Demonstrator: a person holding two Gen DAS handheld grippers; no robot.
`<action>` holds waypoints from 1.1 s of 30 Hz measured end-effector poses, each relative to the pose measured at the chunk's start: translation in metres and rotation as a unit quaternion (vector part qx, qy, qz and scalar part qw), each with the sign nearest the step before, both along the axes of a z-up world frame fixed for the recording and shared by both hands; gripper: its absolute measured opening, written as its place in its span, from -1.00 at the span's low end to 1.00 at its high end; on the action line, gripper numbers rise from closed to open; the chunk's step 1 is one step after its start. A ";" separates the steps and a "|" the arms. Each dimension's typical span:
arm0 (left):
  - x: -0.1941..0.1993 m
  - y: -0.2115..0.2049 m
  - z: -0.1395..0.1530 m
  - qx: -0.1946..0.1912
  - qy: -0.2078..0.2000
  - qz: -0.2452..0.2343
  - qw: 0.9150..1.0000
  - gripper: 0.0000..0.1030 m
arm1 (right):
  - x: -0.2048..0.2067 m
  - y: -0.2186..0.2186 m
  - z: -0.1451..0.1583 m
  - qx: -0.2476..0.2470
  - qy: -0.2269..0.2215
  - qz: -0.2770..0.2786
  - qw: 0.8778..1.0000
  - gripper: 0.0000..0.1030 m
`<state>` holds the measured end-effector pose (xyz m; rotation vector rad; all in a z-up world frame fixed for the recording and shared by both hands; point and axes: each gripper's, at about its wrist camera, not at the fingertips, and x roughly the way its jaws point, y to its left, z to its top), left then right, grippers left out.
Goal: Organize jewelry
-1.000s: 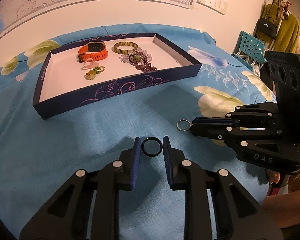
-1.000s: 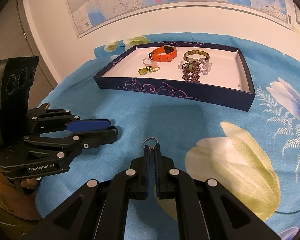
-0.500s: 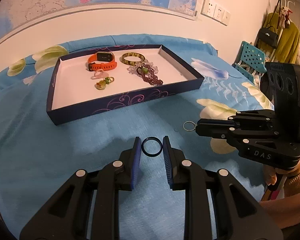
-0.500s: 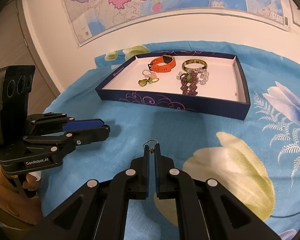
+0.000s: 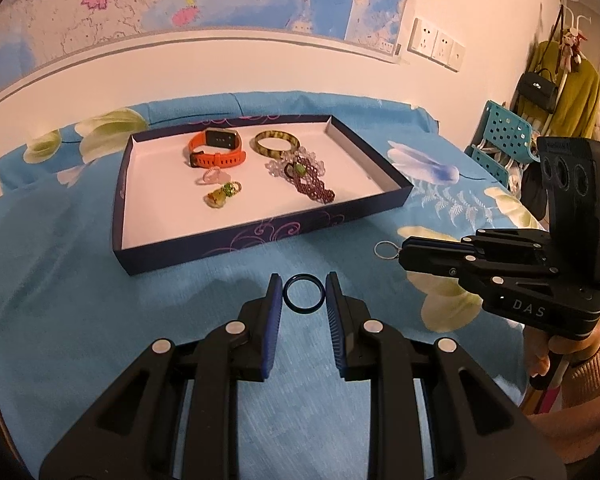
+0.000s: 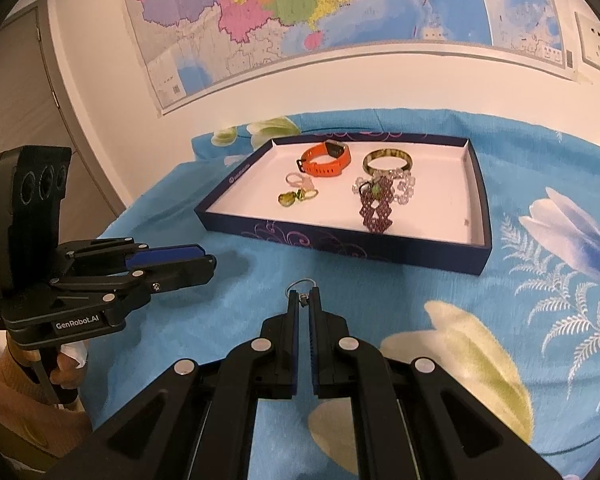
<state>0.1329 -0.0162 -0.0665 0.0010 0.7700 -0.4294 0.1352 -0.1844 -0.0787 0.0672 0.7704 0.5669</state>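
Two grippers hover over the blue flowered cloth (image 5: 80,280), both on the near side of the dark box tray (image 5: 236,240); the left gripper (image 5: 303,299) is clamped on a black ring (image 5: 303,298); the right gripper (image 6: 304,300) is pinched together on a thin silver ring (image 6: 300,283); an orange watch (image 5: 216,150), bangle (image 5: 277,144) and purple bracelet (image 5: 312,182) lie inside the tray.

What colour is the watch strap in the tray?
Orange: the watch has an orange strap with a dark face. It shows best in the left wrist view.
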 end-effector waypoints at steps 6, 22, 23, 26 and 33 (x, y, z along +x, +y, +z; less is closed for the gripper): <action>0.006 0.004 0.006 -0.003 -0.006 0.007 1.000 -0.56 | 0.006 -0.002 0.006 0.007 -0.007 -0.004 1.000 -0.93; 0.023 0.004 0.019 -0.006 -0.025 0.015 1.000 -0.56 | 0.021 -0.001 0.021 0.011 -0.028 -0.008 1.000 -0.93; 0.024 0.004 0.019 -0.006 -0.026 0.016 1.000 -0.56 | 0.022 -0.001 0.021 0.011 -0.029 -0.008 0.999 -0.93; 0.027 0.003 0.021 -0.006 -0.028 0.017 0.999 -0.56 | 0.023 -0.001 0.023 0.011 -0.032 -0.008 0.999 -0.93; 0.031 0.003 0.023 -0.007 -0.030 0.018 0.999 -0.56 | 0.028 -0.002 0.027 0.012 -0.037 -0.009 0.999 -0.93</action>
